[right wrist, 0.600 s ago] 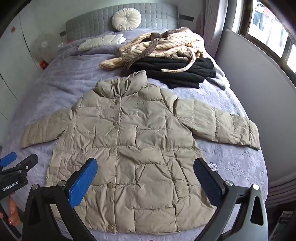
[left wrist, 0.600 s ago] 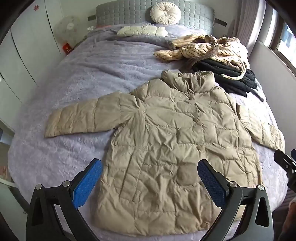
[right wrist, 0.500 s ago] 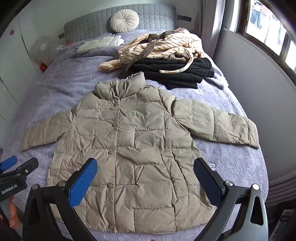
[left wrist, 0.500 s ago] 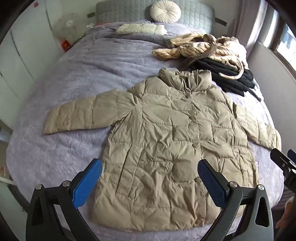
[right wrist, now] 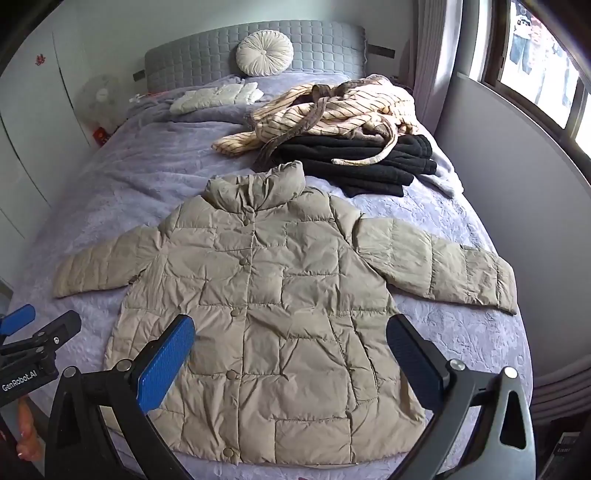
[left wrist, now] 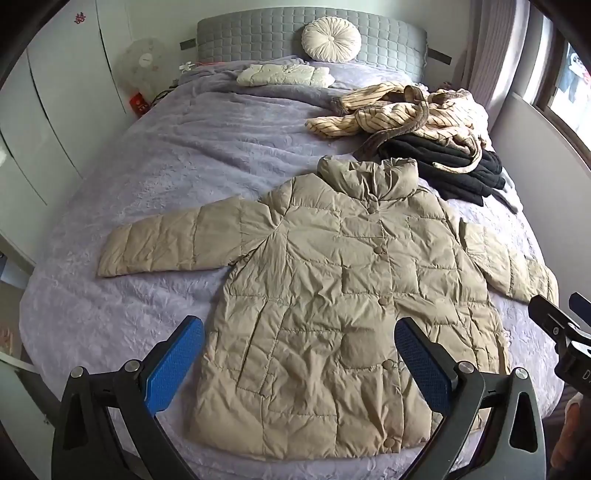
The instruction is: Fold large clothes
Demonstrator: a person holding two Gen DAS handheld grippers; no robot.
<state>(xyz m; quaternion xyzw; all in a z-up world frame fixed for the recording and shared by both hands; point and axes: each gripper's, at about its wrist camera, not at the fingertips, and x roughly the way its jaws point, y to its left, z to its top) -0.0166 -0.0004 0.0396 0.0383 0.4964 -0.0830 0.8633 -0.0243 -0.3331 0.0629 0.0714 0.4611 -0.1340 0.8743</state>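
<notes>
Beige quilted puffer coat [left wrist: 332, 295] is laid out flat, front up and buttoned, in the middle of the lavender bedspread [left wrist: 184, 166], both sleeves stretched out to the sides and the collar pointing at the grey headboard [left wrist: 258, 33]. So this looks like the very start of the fold: the coat is spread but nothing is tucked in yet.

Left gripper [left wrist: 299, 365] hangs above the hem area with its blue pads spread wide and nothing between them. Right gripper [right wrist: 291, 362] is the same deal, jaws fully apart, empty, hovering over the lower front of the coat. Neither one touches the fabric as far as I can tell.

My guess for the next move: each gripper goes out to a sleeve cuff or side edge, pinches it and brings it across the chest. Puffy slippery shell, so it'll need a decent bite or it slides out.

Containers: honestly none in view, no basket or box. The only "storage" is a pile near the window side of the bed, a striped cream garment [right wrist: 332, 110] lying on top of folded black clothes [right wrist: 369, 162]. A small white folded piece [left wrist: 284, 75] sits up by the round cushion [left wrist: 331, 38].
</notes>
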